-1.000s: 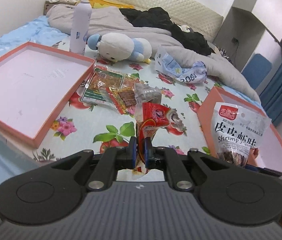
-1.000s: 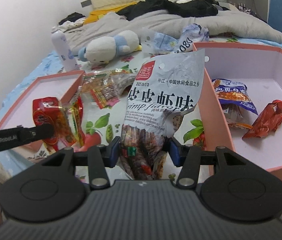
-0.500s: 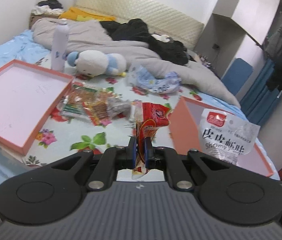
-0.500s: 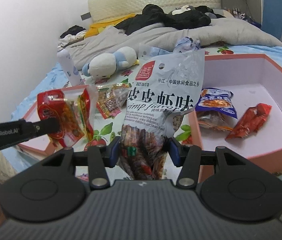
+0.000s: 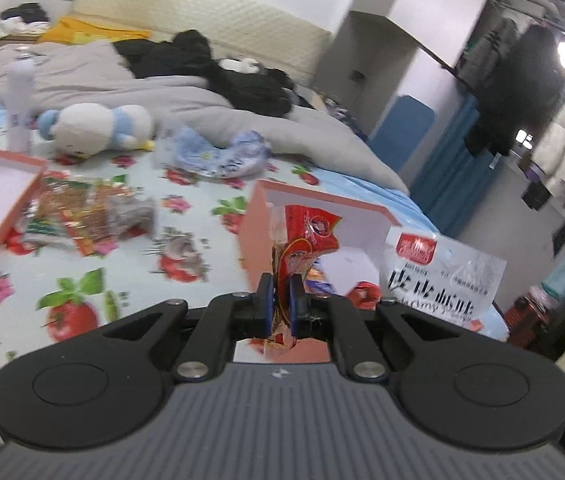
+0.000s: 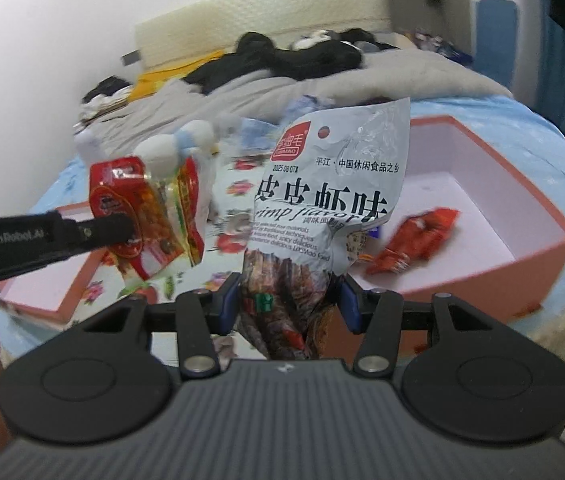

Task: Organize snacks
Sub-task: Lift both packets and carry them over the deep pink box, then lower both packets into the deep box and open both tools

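Right wrist view: the grey shrimp snack bag (image 6: 322, 200) stands upright, long axis vertical, its lower end pinched in the right hand-held gripper (image 6: 288, 304), with the orange box (image 6: 538, 216) just beyond and to the right. The red snack packet (image 6: 142, 208) hangs pinched in the left hand-held gripper (image 5: 280, 304), farther left over the bed (image 5: 186, 220). I judge the right one nearer to the box.

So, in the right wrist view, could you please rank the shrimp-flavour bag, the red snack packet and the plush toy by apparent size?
1. shrimp-flavour bag
2. red snack packet
3. plush toy

The toy lies farther away and is partly hidden, so its rank is unsure.
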The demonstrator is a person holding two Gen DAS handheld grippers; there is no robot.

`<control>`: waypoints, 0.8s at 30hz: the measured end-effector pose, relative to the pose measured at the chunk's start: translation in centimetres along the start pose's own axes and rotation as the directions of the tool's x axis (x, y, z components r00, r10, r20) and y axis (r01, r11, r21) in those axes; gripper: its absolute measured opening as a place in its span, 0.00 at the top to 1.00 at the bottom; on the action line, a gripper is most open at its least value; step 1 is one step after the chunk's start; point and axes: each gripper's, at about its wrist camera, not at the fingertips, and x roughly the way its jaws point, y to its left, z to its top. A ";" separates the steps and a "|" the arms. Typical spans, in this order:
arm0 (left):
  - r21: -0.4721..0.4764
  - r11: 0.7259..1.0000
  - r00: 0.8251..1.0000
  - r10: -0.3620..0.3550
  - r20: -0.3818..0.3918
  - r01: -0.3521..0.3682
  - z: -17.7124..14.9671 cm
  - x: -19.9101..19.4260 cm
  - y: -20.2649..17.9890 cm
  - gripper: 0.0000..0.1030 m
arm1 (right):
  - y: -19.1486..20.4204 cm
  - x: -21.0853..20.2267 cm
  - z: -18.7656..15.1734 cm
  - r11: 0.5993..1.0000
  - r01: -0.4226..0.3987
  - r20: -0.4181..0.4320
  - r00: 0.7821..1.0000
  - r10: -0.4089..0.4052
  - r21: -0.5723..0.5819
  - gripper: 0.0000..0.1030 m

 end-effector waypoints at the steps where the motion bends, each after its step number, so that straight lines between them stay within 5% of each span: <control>1: 0.010 1.000 1.000 -0.018 0.000 0.018 0.2 0.5 -0.7 0.91 | -0.5 -0.1 0.0 1.000 0.013 0.002 1.000 -0.013 0.005 0.49; 9: 0.064 0.993 0.995 -0.096 -0.035 0.098 1.3 5.0 -4.6 0.91 | -4.2 0.4 1.1 0.994 0.104 0.019 0.994 -0.105 0.042 0.49; 24: 0.110 0.983 0.972 -0.125 -0.197 0.149 4.5 19.4 -7.1 0.91 | -10.4 8.7 5.2 0.981 0.175 -0.035 0.984 -0.172 0.090 0.49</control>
